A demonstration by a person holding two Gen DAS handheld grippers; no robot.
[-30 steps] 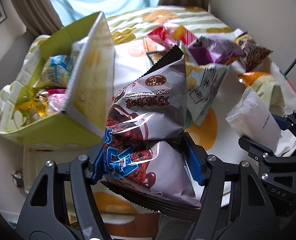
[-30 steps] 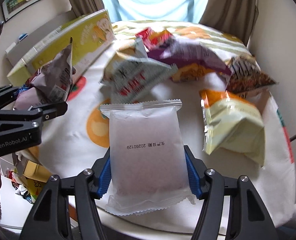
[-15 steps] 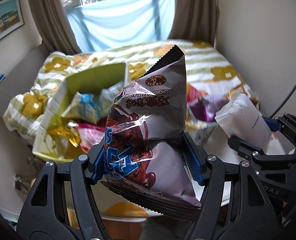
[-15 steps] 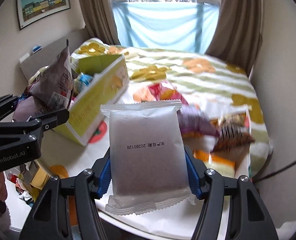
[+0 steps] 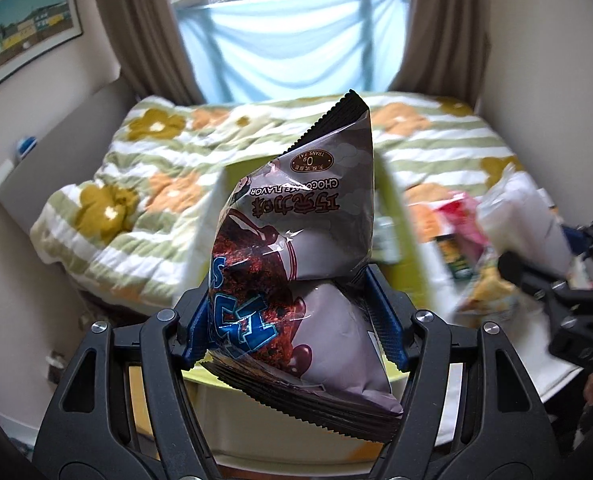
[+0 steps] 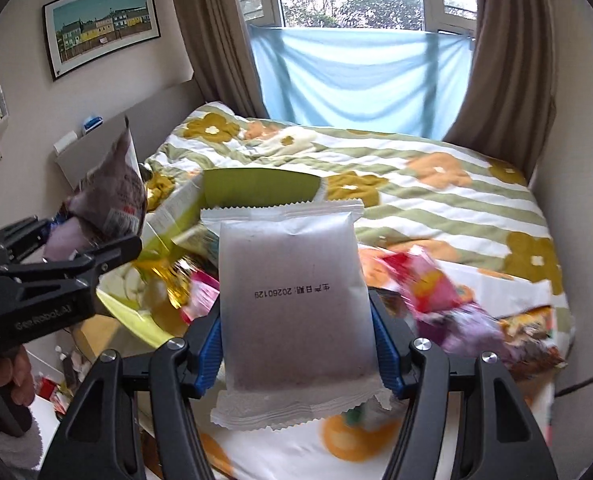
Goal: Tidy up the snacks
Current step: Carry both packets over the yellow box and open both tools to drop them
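Note:
My left gripper (image 5: 294,316) is shut on a grey chocolate snack bag (image 5: 300,264) that stands upright between its blue pads, held up in the air. The same bag (image 6: 110,196) and left gripper (image 6: 56,260) show at the left of the right wrist view. A white snack packet (image 6: 292,304) with a printed date sits pinched in my right gripper (image 6: 296,340), also lifted. Behind both, blurred, lies the open yellow-green box (image 6: 232,196) holding several snacks. The packet (image 5: 524,220) and the right gripper's dark fingers (image 5: 576,304) appear at the right of the left wrist view.
Several loose snack bags (image 6: 456,304) lie on the white table (image 6: 280,452) with orange dots at lower right. A bed with a flowered quilt (image 6: 436,184) fills the room behind, under a window with curtains. A person's hand (image 6: 16,376) grips the left tool's handle.
Both grippers have risen with their snacks and swung toward the box; the table and loose bags have dropped low in view, and the bed and window now show.

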